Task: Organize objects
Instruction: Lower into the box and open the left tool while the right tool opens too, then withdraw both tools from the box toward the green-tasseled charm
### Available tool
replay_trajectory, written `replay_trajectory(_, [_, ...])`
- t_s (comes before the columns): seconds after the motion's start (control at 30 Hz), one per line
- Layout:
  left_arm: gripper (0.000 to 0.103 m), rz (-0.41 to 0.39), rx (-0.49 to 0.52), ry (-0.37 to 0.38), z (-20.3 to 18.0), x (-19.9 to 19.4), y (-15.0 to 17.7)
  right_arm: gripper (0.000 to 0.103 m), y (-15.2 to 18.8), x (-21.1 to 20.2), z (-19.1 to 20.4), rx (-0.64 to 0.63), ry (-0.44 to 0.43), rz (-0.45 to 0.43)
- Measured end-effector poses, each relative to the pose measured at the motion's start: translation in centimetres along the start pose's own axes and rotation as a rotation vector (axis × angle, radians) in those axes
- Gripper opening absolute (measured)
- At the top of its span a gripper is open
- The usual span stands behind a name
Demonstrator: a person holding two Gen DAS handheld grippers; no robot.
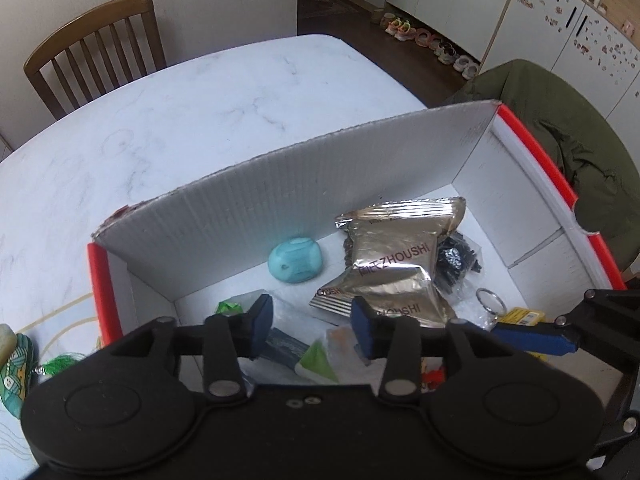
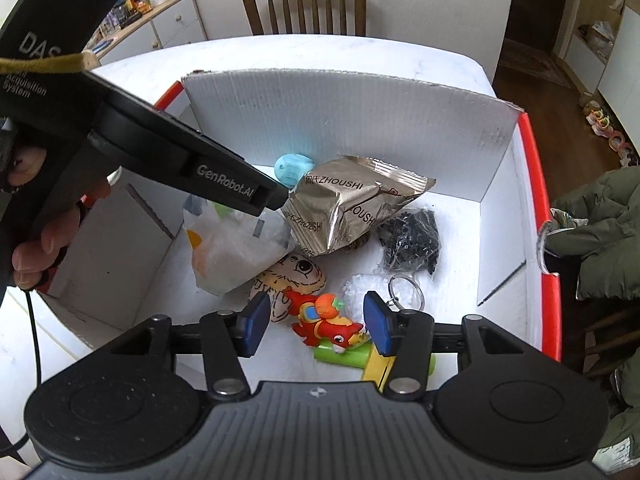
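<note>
A white cardboard box [image 1: 240, 216] with a red rim stands on the table and holds loose items. In it lie silver ZHOUSHI snack packets [image 1: 396, 256], a teal oval case [image 1: 295, 260], a black bag of small parts [image 1: 460, 260] and a key ring [image 1: 490, 300]. My left gripper [image 1: 312, 322] hovers open over the box's near left part, above a clear plastic bag [image 2: 236, 248]. My right gripper [image 2: 316, 322] is open too, low in the box, with a red toy figure [image 2: 324, 318] lying between and below its fingers. A green tube [image 2: 344, 358] lies under the toy.
A cartoon-face plush [image 2: 296, 276] sits beside the toy. A green patterned item [image 1: 16, 364] and a green tassel [image 1: 64, 364] lie on the marble table [image 1: 160, 112] left of the box. A wooden chair [image 2: 304, 4] stands behind, and a green jacket [image 1: 560, 120] hangs at the right.
</note>
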State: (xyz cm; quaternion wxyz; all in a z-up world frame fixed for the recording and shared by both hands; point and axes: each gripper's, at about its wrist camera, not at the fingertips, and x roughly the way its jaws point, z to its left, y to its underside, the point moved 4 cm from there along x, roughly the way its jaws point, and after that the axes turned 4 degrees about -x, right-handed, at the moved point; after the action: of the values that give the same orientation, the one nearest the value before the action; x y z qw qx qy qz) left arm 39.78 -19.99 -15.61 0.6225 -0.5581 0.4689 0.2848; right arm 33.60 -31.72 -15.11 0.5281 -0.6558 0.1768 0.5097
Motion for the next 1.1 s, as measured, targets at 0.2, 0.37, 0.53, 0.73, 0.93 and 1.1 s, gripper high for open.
replay_trajectory(0.2, [0.054, -0.040, -0.012, 0.024, -0.1, -2.0, 0.3, 0.053, 0.1, -2.0, 0.2, 0.014, -0.014, -0.035])
replay_trajectory(0.37, [0.057, -0.083, -0.013, 0.035, -0.4, -4.2, 0.9, 0.053, -0.2, -4.0, 0.5, 0.020, -0.019, -0.072])
replay_trajectory(0.53, [0.063, -0.125, -0.031, 0.064, -0.3, -6.8, 1.6, 0.056, -0.6, -5.4, 0.5, 0.031, -0.028, -0.109])
replay_trajectory(0.73, [0.068, -0.182, -0.040, 0.072, 0.2, -10.1, 2.9, 0.059, -0.9, -7.1, 1.4, 0.005, -0.038, -0.152])
replay_trajectory(0.93, [0.073, -0.231, -0.060, 0.063, 1.8, -13.2, 4.8, 0.060, -1.2, -8.2, 2.7, -0.013, -0.056, -0.178])
replay_trajectory(1.1, [0.081, -0.257, -0.093, 0.048, 3.8, -15.0, 6.3, 0.068, -1.7, -8.6, 4.2, -0.028, -0.074, -0.196])
